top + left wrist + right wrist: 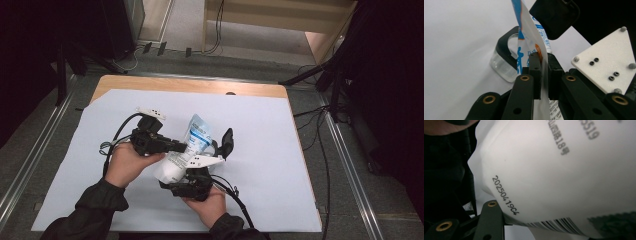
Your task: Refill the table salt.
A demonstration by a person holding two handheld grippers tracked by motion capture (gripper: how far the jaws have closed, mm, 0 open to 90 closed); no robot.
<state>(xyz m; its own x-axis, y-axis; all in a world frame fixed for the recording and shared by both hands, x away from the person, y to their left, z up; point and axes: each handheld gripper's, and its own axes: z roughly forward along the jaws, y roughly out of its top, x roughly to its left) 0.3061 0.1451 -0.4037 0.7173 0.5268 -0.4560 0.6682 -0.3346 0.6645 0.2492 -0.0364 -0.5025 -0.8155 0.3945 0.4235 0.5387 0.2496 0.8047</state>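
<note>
Between the left gripper [541, 75] fingers [535, 72]: white-and-blue refill pouch [530, 37], one thin edge pinched, jaws nearly closed on it. Right gripper [192, 186]: jaws about half open around the pouch's bulging lower body; whether the pads press cannot be told. Just beyond the left fingertips: clear glass jar [504, 66], black rim, on the white sheet [270, 165]. Risks: film slipping from the narrow pinch; pouch sagging if poorly supported below; jar tipping if struck.

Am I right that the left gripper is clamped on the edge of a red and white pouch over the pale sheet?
Not quite: the pouch is blue and white, as the left gripper view shows. The left gripper is indeed clamped on its edge, over the pale sheet.
</note>
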